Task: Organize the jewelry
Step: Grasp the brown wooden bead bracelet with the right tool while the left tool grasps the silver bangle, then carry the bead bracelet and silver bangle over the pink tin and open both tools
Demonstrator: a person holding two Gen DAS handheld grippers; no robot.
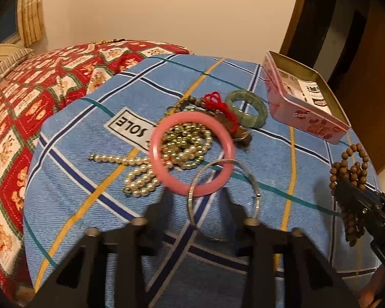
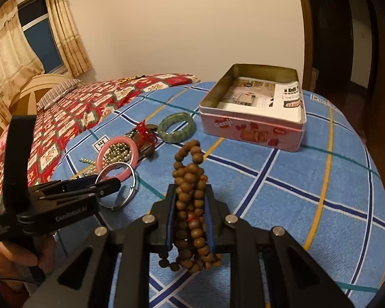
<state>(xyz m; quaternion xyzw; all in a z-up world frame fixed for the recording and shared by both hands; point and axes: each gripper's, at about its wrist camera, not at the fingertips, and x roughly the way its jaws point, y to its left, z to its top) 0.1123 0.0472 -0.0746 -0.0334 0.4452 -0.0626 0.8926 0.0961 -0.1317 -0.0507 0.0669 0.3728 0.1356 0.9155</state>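
- Wooden beads (image 2: pixel 190 205), bottom centre, are clamped in the right gripper (image 2: pixel 190 192); loose loops could slip or snag.
- The left gripper (image 1: pixel 196 197), jaws spread, holds nothing at the silver ring (image 1: pixel 223 192); it could skid.
- The tin (image 2: pixel 251 125) sits upper right, well apart.

Left gripper (image 1: pixel 196 200) fingers blurred, pearl strand (image 1: pixel 184 146) partly hidden under pink bangle (image 1: pixel 192 154)

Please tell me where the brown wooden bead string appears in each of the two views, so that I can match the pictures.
Left wrist view: brown wooden bead string at the right edge, held by the right tool.
Right wrist view: bead string at center, clamped between the tool's fingers.
Shared landmark: pink tin box, beyond the beads in both.
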